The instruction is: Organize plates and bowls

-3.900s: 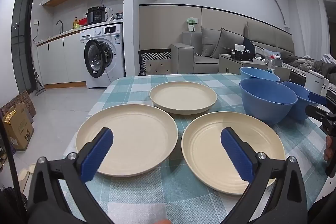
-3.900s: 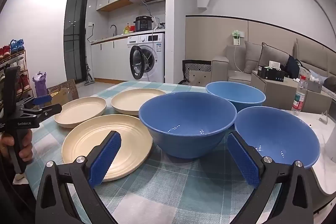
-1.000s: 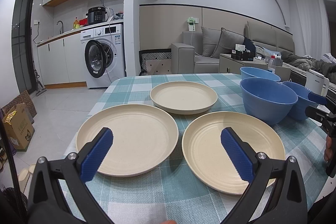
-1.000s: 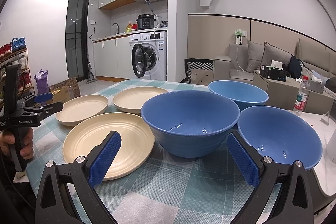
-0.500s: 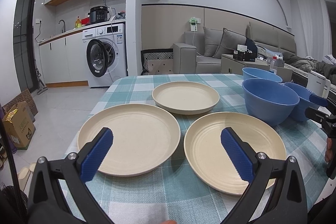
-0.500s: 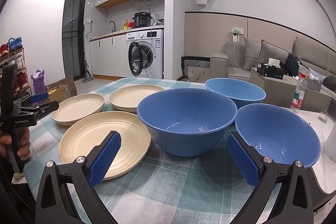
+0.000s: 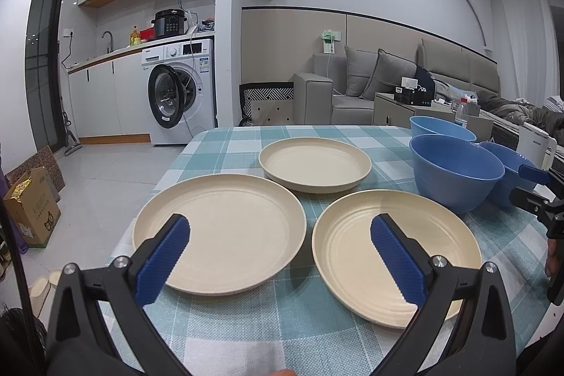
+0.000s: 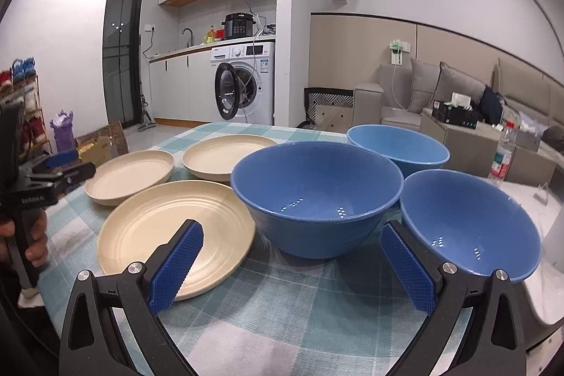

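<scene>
Presently, on the checked table, left to right: smooth cream plate near the left edge; deeper cream plate behind, between the other two; ridged cream plate beside the first, apart from it; large blue bowl, just beside the ridged plate; pale blue bowl behind; third blue bowl at the right edge. Left gripper: fingers spread wide, holding nothing, above the two near plates; right gripper: fingers likewise wide and empty, before the bowls.
</scene>
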